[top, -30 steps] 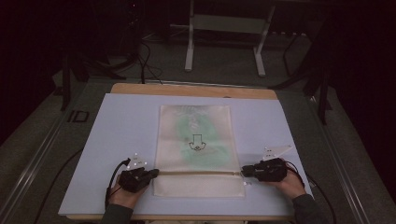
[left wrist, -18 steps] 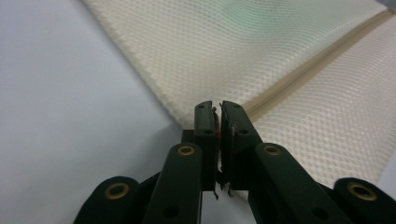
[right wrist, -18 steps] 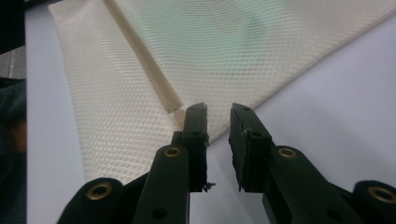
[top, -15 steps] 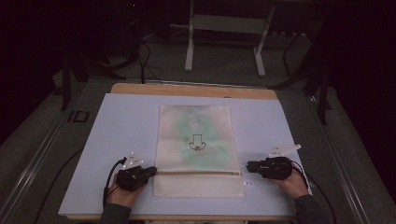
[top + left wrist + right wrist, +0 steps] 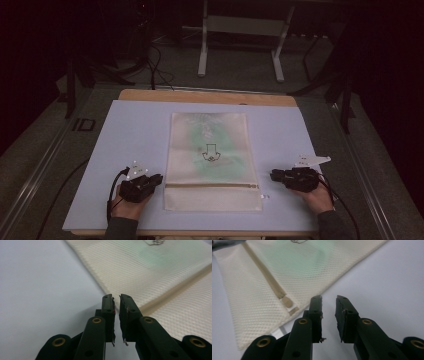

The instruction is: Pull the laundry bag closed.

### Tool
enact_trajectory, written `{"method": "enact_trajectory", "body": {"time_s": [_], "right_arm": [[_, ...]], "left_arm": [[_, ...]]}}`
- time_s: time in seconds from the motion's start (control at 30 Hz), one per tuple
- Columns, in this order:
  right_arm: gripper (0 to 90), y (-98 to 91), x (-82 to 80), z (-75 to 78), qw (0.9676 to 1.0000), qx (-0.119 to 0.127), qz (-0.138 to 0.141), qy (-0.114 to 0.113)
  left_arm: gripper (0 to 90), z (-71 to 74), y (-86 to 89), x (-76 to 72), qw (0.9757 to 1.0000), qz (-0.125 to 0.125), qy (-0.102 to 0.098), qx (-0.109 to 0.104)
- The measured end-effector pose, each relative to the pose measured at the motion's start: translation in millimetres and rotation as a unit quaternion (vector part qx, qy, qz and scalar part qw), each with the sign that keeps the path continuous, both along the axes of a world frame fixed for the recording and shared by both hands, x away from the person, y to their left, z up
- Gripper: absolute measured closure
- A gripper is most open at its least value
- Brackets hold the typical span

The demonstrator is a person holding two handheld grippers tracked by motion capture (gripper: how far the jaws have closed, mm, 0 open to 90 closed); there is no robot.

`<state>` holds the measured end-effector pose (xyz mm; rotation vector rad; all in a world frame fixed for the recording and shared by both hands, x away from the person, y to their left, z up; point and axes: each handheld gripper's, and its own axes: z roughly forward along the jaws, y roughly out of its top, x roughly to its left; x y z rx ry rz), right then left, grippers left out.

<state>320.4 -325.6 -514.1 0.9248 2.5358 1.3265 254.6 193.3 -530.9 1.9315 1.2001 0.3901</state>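
A flat, rectangular cream mesh bag (image 5: 210, 162) with a tan zipper strip (image 5: 211, 185) is lying in the middle of the smooth pale table cover (image 5: 130, 130). The left gripper (image 5: 156, 179) is sitting just beside its left edge, its jaws having just been opening to a narrow gap, gripping nothing. The right gripper (image 5: 273, 174) is resting off the bag's right edge, jaws also just opening, slightly wider, empty.

A wooden table (image 5: 150, 95) carries a pale blue-white sheet (image 5: 125, 140) that covers nearly all of its top, leaving a strip of wood bare along the far edge. A cream mesh bag (image 5: 210, 160) lies flat at the sheet's middle, its zip running left to right near the near end.
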Motion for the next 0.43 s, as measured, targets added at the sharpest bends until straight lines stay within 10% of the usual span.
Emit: {"method": "enact_trajectory", "body": {"time_s": [0.43], "right_arm": [[75.5, -5.3, 2.5, -4.8, 0.9992, -0.004, -0.038, -0.01]], "left_arm": [[77.5, -0.9, 10.7, 4.0, 0.9983, 0.053, -0.008, 0.02]]}}
